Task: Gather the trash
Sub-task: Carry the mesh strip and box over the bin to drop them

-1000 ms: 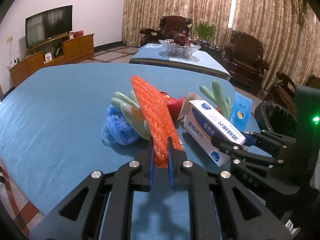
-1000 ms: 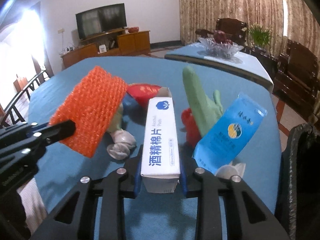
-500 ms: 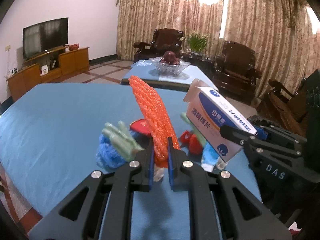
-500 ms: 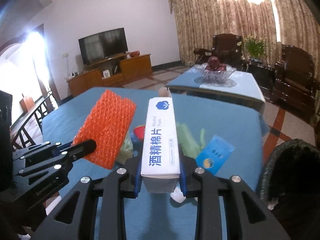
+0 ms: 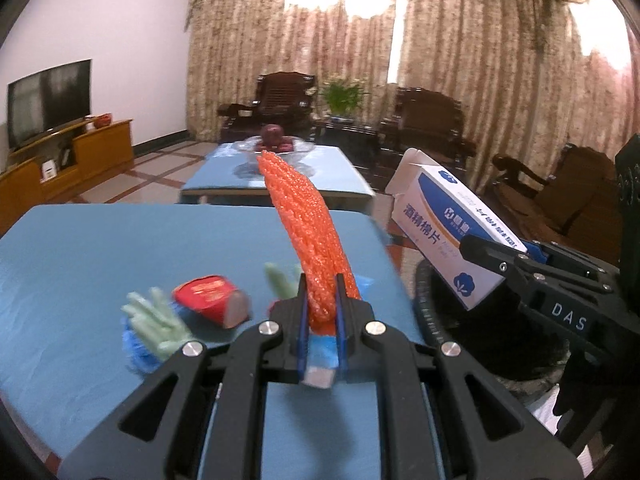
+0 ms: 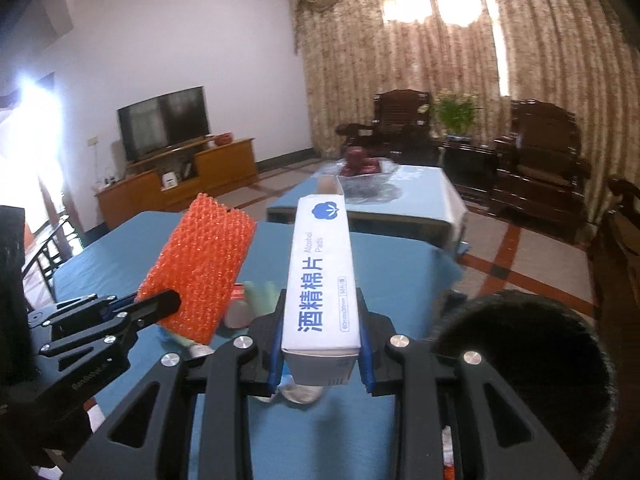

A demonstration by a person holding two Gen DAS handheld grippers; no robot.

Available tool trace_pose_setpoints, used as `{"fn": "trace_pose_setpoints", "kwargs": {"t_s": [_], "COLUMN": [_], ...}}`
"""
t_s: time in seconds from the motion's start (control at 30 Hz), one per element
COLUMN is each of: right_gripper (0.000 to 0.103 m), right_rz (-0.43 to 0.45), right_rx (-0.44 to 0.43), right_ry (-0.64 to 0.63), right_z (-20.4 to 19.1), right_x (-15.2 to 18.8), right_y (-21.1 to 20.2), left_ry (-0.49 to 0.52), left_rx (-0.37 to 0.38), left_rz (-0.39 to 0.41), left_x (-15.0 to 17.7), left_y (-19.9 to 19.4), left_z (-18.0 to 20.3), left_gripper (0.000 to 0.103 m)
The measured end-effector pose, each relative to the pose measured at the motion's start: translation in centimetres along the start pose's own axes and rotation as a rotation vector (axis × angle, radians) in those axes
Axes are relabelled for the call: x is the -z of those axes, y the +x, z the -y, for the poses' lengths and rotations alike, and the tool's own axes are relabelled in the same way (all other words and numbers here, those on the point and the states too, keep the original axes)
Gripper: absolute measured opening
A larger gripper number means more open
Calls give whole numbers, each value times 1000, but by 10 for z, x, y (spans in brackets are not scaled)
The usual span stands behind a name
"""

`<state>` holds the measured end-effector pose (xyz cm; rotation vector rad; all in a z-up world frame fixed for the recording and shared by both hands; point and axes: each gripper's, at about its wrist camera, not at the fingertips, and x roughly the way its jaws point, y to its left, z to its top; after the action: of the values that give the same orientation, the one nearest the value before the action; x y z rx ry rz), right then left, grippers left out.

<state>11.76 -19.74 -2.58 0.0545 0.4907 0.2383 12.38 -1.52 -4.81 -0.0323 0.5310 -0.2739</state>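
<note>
My left gripper (image 5: 321,292) is shut on an orange bubble-wrap sheet (image 5: 308,232) that stands up above the blue table (image 5: 100,248); the same sheet (image 6: 200,268) shows at the left of the right wrist view. My right gripper (image 6: 320,312) is shut on a white and blue alcohol-pad box (image 6: 322,280), seen at the right in the left wrist view as the box (image 5: 448,228). Both are lifted over the table's right end, near a black trash bin (image 6: 528,356). On the table lie a pale green glove (image 5: 156,324), a red packet (image 5: 212,304) and a blue crumpled wrapper (image 5: 136,344).
A second blue-covered table (image 6: 400,204) with a glass fruit bowl (image 6: 360,168) stands beyond. Dark wooden armchairs (image 6: 536,168) and a plant (image 6: 456,112) line the curtains. A TV (image 6: 164,120) sits on a wooden cabinet at the left. Tiled floor lies between the tables.
Both grippers rose and swung right with the orange sheet and the box held. The trash on the table dropped lower in view, and the black bin came in at the right.
</note>
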Motion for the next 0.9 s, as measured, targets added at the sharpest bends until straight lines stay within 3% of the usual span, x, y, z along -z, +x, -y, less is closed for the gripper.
{"fn": "trace_pose_setpoints", "kwargs": {"t_s": [0.47, 0.8, 0.9], "right_gripper": [29, 30, 35], "right_rz": [-30, -87, -115], "right_rx": [269, 366, 388], "right_ry": [106, 179, 195], "right_z": [119, 178, 192], "right_x": [20, 47, 57], "right_y": [-36, -33, -31], "left_ry": [113, 172, 181], "left_rx": [215, 325, 337], "left_rz": [-42, -112, -126], "left_x": [-7, 6, 9], "left_y": [67, 113, 123], "left_z": [114, 175, 183], "left_gripper": [10, 10, 24]}}
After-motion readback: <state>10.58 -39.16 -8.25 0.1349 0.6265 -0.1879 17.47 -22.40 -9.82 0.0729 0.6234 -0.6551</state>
